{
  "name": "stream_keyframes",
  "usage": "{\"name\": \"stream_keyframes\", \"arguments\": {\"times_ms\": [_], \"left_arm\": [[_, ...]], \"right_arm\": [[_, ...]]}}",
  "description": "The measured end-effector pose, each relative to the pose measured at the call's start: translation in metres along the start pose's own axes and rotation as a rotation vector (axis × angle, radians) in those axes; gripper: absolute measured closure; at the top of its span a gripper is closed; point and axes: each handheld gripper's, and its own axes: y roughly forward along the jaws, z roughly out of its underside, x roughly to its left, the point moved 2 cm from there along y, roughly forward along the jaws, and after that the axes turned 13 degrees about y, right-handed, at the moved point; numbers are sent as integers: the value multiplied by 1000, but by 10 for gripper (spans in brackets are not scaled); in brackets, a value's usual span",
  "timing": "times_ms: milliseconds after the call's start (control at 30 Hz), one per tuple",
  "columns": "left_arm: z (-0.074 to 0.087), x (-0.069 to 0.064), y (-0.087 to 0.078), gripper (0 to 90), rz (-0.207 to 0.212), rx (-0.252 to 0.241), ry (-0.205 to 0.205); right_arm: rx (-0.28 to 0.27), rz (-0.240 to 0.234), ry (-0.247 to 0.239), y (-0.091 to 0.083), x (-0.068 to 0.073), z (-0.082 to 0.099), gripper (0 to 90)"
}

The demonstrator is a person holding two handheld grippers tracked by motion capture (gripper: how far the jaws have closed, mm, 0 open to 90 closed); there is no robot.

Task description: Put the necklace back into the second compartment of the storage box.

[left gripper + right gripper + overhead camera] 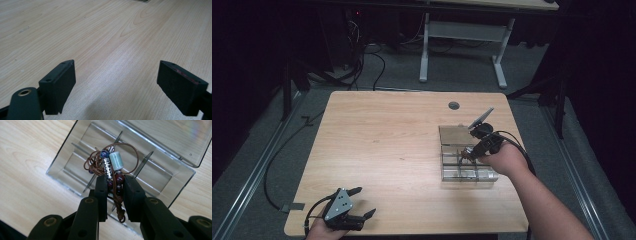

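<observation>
The right tool (114, 185) is pinched shut on a cord (117, 160) with beads, a brown string bunched up in loops. The jaws grip it low down, on the dark red beads, so the pale green bead (116, 160) and the silver bead (107, 167) stick out past the jaw tips. A knotted end of the string hangs back between the jaws. Right under the bunch is the clear box (82, 152), open, with thin walls that cut it into small rooms. The lid (175, 140) lies flat on the far side. In the high view the right tool (468, 151) sits over the box (464, 170), at the right of the tabletop (382, 145), with the lid (453, 135) behind it. So the box is straight below the beads, and I think the next move is down into one room or up out of it. I cannot tell which room the beads are over, or if they touch the bottom. The left tool (360, 206) is far from all this, at the near left edge. Its jaws are spread wide with nothing in them, and bare wood (105, 37) lies ahead of it. The right hand (507, 159) is much nearer the box.
</observation>
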Motion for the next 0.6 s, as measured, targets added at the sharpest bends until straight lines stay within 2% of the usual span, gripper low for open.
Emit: {"name": "stream_keyframes", "arguments": {"times_ms": [300, 433, 467, 500, 600], "left_arm": [[0, 0, 0, 157, -4, 2, 3], [0, 0, 0, 157, -3, 2, 4], [0, 0, 0, 157, -2, 2, 3], [0, 0, 0, 157, -3, 1, 4], [0, 0, 0, 157, -2, 4, 5]], "right_arm": [[3, 19, 24, 17, -11, -9, 752], [-1, 26, 35, 20, -18, -13, 752], [2, 25, 56, 21, -19, -13, 751], [1, 33, 42, 21, -21, -14, 751], [-1, 32, 62, 23, -24, -15, 752]]}}
